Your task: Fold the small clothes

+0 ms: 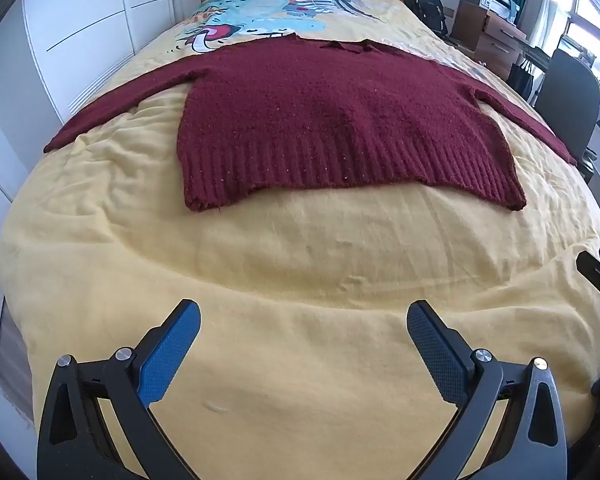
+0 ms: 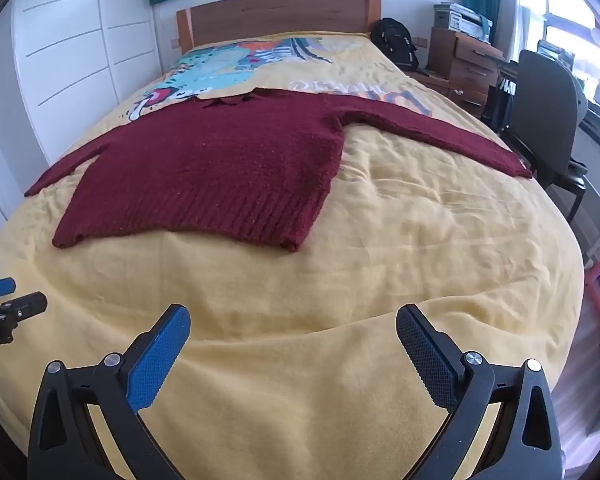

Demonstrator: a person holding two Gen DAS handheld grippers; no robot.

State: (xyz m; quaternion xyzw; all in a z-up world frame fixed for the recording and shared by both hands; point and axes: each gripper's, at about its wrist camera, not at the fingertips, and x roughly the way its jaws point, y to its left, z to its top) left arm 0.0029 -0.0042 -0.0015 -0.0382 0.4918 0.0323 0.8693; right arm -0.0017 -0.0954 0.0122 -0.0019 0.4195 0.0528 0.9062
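Maroon knit: one sweater [image 1: 332, 120] lies flat, front down or up cannot be told, spread on the yellow bedcover [image 1: 300, 280]. It sits well ahead of both sets of jaws, body square to the foot of the bed, ribbed hem [image 1: 340, 164] nearest.

Sleeves out to either side. Left sleeve [image 1: 116, 108] runs ahead and left of the left jaws, toward the bed's edge. Right sleeve [image 2: 440, 132] runs ahead and right of the right jaws, cuff near the far side by the chair [image 2: 548, 120]. Collar at the far end, toward the headboard [image 2: 276, 12].

Left gripper [image 1: 304, 320]: jaws wide, nothing between them, only bare cover below. Right gripper [image 2: 292, 324]: same, wide and empty. Both tilt down at the cover, short of the hem.

Reading: the sweater looks laid out ready for folding, with no fold yet made. Spread sleeves give each gripper its own side to work. Wide jaws suit thick knit, which bunches when pinched.

Judgement on the next move: reach past the hem, likely to a sleeve or shoulder on each side. The soft cover wrinkles under the sweater, so a low pinch could catch the bedcover with the wool.

Each gripper shows at the edge of the other's view, side by side.
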